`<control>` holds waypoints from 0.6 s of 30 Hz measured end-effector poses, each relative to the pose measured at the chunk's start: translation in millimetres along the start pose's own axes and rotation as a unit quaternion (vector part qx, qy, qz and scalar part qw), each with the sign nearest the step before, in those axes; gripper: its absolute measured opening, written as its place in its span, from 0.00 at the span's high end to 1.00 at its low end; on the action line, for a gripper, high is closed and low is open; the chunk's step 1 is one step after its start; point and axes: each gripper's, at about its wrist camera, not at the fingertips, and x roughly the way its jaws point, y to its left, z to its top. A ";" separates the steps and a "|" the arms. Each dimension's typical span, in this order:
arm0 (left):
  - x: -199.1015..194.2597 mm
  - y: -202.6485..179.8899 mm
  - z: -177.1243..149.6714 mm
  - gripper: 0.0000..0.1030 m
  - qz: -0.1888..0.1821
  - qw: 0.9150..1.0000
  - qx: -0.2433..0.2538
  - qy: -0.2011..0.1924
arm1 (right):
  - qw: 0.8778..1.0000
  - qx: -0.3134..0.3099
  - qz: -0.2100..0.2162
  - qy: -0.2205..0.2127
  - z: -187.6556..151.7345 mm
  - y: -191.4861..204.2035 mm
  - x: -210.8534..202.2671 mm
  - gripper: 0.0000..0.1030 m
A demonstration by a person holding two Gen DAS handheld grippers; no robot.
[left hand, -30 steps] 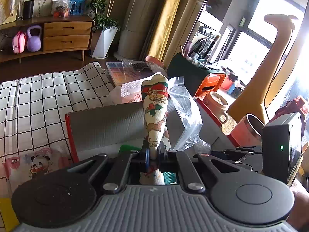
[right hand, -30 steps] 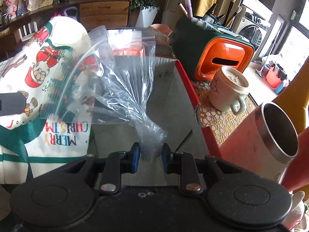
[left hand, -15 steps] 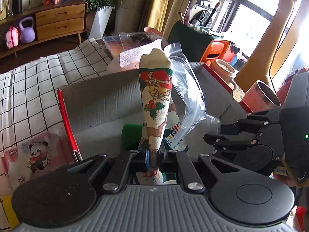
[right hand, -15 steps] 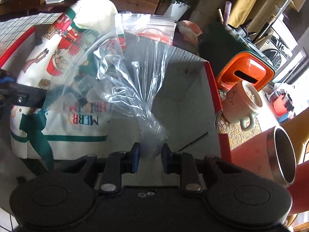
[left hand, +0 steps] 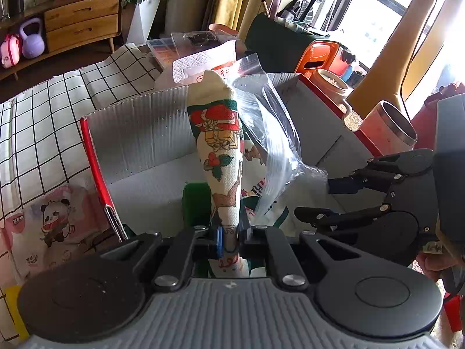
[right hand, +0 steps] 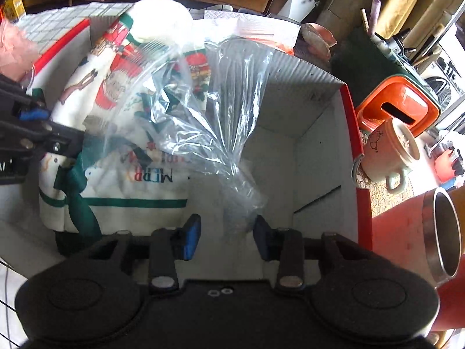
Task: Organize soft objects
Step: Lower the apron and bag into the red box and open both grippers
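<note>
A Christmas-print cloth stocking (left hand: 221,151) stands upright inside a grey cardboard box with red edges (left hand: 139,139). My left gripper (left hand: 231,234) is shut on the stocking's lower part. A clear plastic zip bag (left hand: 270,133) drapes over the stocking's right side. In the right wrist view the bag (right hand: 203,110) narrows to a twisted end that hangs between the jaws of my right gripper (right hand: 226,232). Those jaws are opening, and the blue left pad stands clear of the plastic. The stocking (right hand: 116,93) lies at the box's left, with my left gripper (right hand: 37,119) on it.
Right of the box (right hand: 305,87) stand an orange mug (right hand: 389,148), a pink steel tumbler (right hand: 441,232) and an orange container (right hand: 398,107). A checked cloth (left hand: 43,116) and a panda-print pack (left hand: 55,218) lie left of the box.
My right gripper's jaws have spread apart and let go of the bag's twisted end. The left gripper keeps its hold on the stocking. Both views have tilted further down into the box.
</note>
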 end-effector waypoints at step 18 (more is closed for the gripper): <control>-33.9 -10.1 -14.9 0.33 0.007 0.999 0.015 -0.029 | 0.992 0.092 0.052 -0.073 -15.0 -21.1 -46.7 0.38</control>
